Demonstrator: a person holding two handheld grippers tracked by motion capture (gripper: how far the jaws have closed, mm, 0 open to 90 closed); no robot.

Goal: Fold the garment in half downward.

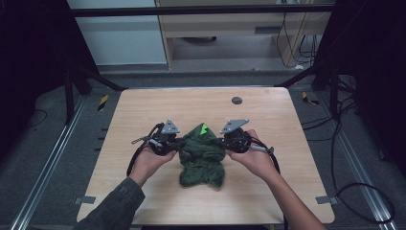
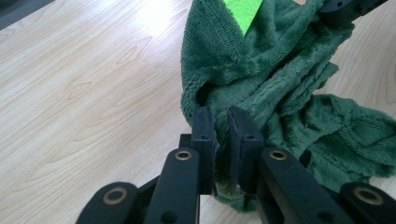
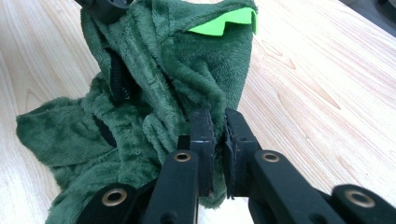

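Pale woodgrain table (image 1: 143, 110) bears a crumpled plush green garment (image 1: 203, 158), left claw (image 1: 178, 143) and right claw (image 1: 221, 140) both clamping it.

We see a dark green fleece garment (image 1: 202, 155) with a bright lime-green patch (image 1: 205, 128) at its far end, lying on our pale wood-grain counter (image 1: 143, 110). Both grippers' jaws are black, with brass-coloured rivets; a dark round spot (image 1: 236, 100) marks the counter's far side.

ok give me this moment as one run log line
left hand-held gripper: shut on green fleece garment | right hand-held gripper: shut on garment's opposite edge | garment: bunched, bright green patch on top, mid wooden table
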